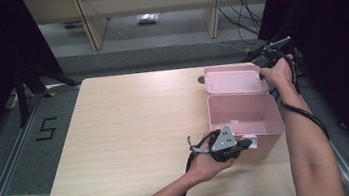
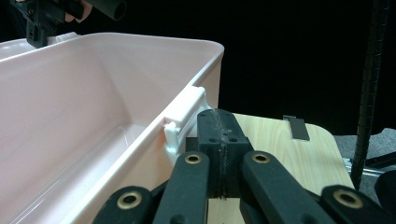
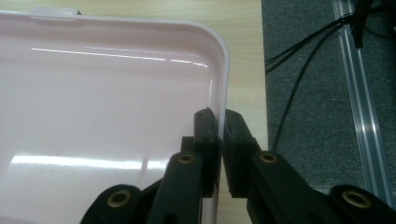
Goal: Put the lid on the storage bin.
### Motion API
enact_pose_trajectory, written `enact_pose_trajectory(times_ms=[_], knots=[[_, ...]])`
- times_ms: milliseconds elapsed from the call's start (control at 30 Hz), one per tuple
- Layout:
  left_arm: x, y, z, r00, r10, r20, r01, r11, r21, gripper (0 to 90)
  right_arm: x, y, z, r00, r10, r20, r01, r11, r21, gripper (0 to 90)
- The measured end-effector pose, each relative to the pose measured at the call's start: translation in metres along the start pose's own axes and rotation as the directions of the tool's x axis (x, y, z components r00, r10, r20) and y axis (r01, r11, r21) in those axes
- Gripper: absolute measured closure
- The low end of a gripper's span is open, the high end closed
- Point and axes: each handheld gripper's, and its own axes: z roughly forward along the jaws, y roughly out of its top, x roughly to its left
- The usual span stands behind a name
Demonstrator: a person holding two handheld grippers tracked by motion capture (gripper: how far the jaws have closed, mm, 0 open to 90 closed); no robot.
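Left gripper (image 1: 241, 146): I see its jaws pressed together with nothing between them, just outside the box's near wall, beside the white latch (image 2: 183, 119).
Box (image 1: 245, 114): I count one pink box, open, by the table's (image 1: 131, 133) right edge, toward the near right corner; its long axis runs left to right.
Lid (image 1: 234, 79): one, hinged at the box's far wall and swung back toward the table's far edge, inside facing up.
Right gripper (image 3: 219, 122): I have its jaws pinching the lid's right rim, one inside, one outside.
Around: grey floor, black cables (image 3: 299, 70) and a metal rail (image 3: 362, 116) right of the table.
Far: wooden shelving legs (image 1: 92, 22).
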Motion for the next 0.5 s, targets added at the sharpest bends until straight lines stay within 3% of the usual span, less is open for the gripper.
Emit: enact_pose_trajectory(times_ms=[133,167,200,333,367,500], knots=[[-0.0002,0.0006,0.001,1.0,0.001,-0.004,-0.001,1.0,0.005,89.7,-0.0002,0.0001,-0.0023,1.0,0.003,-0.005,-0.003,1.0,-0.003,87.0],[-0.0003,0.0006,0.001,1.0,-0.001,-0.005,0.001,1.0,0.006,89.7,0.0018,-0.0004,-0.0029,0.9994,0.033,-0.007,-0.033,0.9994,0.001,87.1],[-0.0005,0.0006,0.0011,1.0,-0.002,-0.007,0.002,1.0,0.005,89.7,-0.0002,-0.0003,-0.0028,1.0,0.004,-0.003,-0.004,0.9999,-0.011,87.2],[-0.001,0.0007,0.0014,0.9999,-0.011,-0.009,0.011,0.9999,0.007,89.8,-0.0004,-0.0007,-0.0049,1.0,0.002,-0.005,-0.002,0.9998,-0.019,87.5],[-0.0011,0.0008,0.0015,0.9999,-0.012,-0.01,0.012,0.9999,0.008,89.9,0.0013,-0.001,-0.0059,0.9994,0.033,-0.01,-0.033,0.9994,-0.013,87.6],[-0.0018,0.001,0.0018,0.9996,-0.026,-0.008,0.026,0.9996,0.009,89.9,-0.0006,-0.0002,-0.0092,1.0,0.007,-0.004,-0.007,0.9997,-0.022,87.9]])
